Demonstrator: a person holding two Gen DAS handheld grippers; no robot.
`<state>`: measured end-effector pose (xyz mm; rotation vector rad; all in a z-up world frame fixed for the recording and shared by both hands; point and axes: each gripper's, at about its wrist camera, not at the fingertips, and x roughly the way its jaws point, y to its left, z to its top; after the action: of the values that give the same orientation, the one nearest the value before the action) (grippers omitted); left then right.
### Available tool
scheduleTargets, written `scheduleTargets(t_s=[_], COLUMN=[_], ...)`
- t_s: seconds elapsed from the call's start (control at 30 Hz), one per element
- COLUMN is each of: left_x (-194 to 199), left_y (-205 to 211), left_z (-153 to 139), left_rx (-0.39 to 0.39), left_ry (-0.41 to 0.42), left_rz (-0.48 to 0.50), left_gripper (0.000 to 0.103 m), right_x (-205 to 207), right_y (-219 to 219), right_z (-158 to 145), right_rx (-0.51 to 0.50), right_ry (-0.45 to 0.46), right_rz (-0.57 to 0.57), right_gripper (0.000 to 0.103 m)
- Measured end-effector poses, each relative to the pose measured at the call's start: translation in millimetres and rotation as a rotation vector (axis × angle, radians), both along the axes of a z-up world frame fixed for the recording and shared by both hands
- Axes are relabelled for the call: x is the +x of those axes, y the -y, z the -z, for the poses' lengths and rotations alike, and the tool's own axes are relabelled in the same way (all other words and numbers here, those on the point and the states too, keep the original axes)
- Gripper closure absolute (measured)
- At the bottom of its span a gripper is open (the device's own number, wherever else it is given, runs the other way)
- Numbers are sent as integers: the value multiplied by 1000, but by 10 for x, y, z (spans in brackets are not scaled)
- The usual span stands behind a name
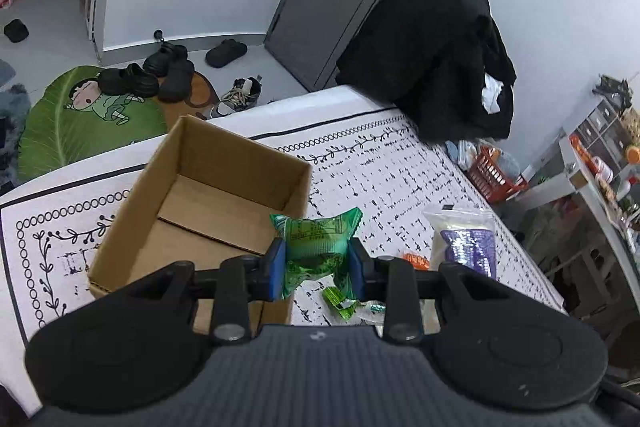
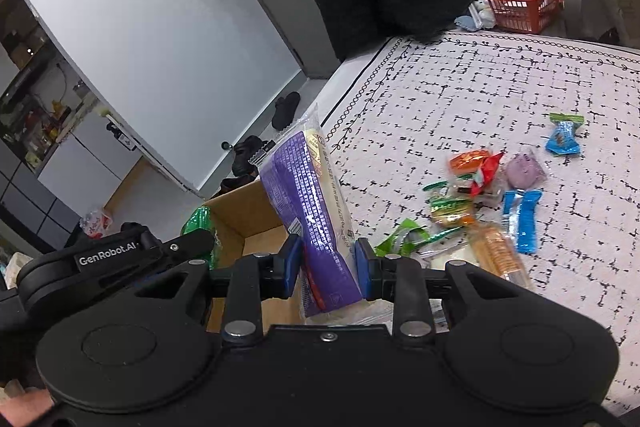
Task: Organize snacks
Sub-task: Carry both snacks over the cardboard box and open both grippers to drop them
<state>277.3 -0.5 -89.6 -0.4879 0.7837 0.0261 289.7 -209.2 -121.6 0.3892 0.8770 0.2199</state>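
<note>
Both fingers are closed on snacks: your left fingers (image 1: 316, 261) pinch a green packet (image 1: 316, 247), your right fingers (image 2: 328, 267) a purple packet (image 2: 316, 211) standing on end. Your left is nearer the cardboard box (image 1: 224, 163), just ahead-left on the worktop (image 1: 400, 179).

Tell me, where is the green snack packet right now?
The green snack packet is pinched in the left claw, seen in the left wrist view, hanging over the near right corner of the open cardboard box.
</note>
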Motion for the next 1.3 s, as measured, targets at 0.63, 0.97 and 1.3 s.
scheduleTargets(t_s=[0.63,0.97,1.3], left_x=[-113,-131,-152], left_y=[-777,-1083,-1143], left_z=[235,336,278], left_rx=[-122,-212,-209], left_ry=[-25,-68,-58], left_rz=[-119,-174,-238], left_gripper=[70,56,36], right_x=[69,213,184], right_y=[-692,-939,-767], right_z=[226,356,302], right_rx=[-49,-13,-46], right_ry=[-44,-45,-35], right_rz=[-19,-34,-33], right_gripper=[74,71,28])
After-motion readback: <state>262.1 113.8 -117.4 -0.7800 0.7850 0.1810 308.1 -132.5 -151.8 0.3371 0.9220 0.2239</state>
